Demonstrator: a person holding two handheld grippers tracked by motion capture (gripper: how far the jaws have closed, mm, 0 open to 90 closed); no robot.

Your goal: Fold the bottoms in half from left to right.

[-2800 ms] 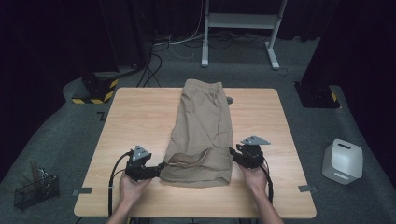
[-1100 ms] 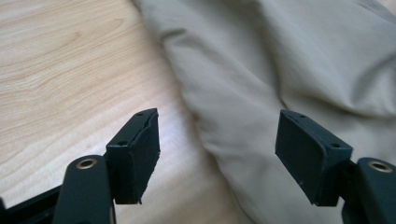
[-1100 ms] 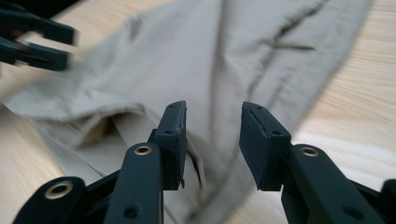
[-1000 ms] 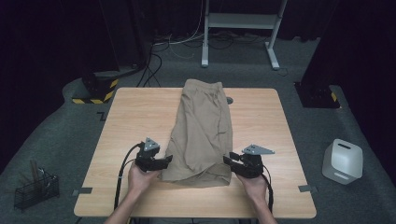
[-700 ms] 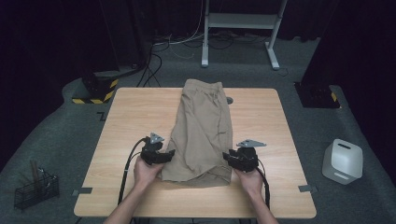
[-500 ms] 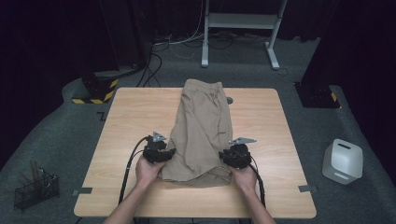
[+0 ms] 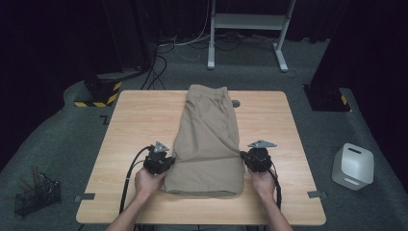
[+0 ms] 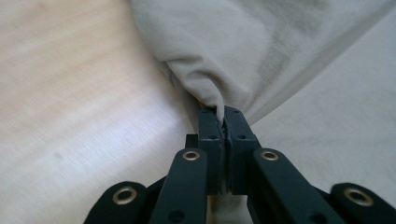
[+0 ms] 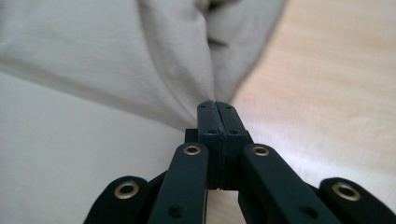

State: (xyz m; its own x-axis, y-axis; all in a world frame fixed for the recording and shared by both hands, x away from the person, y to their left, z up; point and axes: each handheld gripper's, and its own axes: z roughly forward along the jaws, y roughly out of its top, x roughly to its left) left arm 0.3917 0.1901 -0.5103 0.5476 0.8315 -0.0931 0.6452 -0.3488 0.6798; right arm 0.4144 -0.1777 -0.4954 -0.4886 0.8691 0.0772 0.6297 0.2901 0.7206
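Both claws are pinched tight on cloth: my left gripper has just been closing and now clamps a thin fold at the left edge of the khaki shorts, and my right gripper has just been closing too and bites a fold at the opposite edge. In the left gripper view the fabric rises in a little peak straight out of the shut jaws; in the right gripper view the same kind of ridge stands up from the tips

These shorts lie flat down the middle of the wooden table, folded lengthwise, waistband at the far end and leg hems near me. I judge them light, soft and floppy, so they will sag between my two holds and slide easily over the smooth wood. Nothing fragile here. My grips sit on the side edges near the hem end, which seems the right place; I cannot tell whether each pinch holds every layer, so a lower layer might slip out and trail behind
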